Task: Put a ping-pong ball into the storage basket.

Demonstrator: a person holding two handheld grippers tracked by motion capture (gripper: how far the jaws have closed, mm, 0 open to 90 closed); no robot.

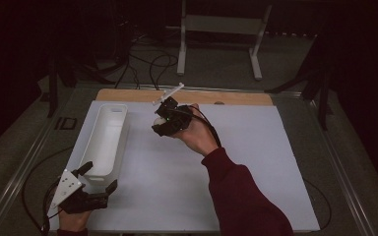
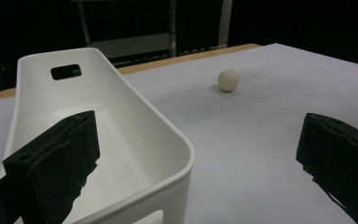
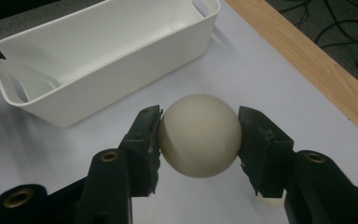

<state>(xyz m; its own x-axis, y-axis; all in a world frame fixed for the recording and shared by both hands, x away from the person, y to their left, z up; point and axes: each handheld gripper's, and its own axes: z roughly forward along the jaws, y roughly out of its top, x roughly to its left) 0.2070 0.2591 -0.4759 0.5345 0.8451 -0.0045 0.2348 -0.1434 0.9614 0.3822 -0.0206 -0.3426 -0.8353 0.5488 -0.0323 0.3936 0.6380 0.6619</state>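
Right gripper (image 3: pixel 199 135): jaws closed on a cream ball (image 3: pixel 199 135), one pad on each side of it; in the high view the gripper (image 1: pixel 158 121) sits over the far middle of the sheet, held by a hand (image 1: pixel 197 132) in a dark red sleeve (image 1: pixel 241 196)
Ball: pinched between the right jaws, above the white sheet, just right of the tray; whether it clears the sheet or touches it cannot be told
Second ball (image 2: pixel 228 80): cream, seen in the left gripper view resting on the sheet beyond the tray's right wall; whether it is the same ball as the gripped one cannot be told
Left gripper (image 1: pixel 96 179): jaws spread wide, nothing between the pads; at the near left corner of the sheet, one jaw at the tray's near end, the other out over the sheet
Tray (image 1: pixel 103 142): white, long, oblong, handle slot in the end wall, empty; lies lengthwise on the left part of the sheet
Sheet (image 1: pixel 256 162): white, covers a wooden board (image 1: pixel 128 95) whose far edge shows
Surroundings: dark floor, cables (image 1: pixel 147 66), white frame legs (image 1: pixel 256 54) beyond the table
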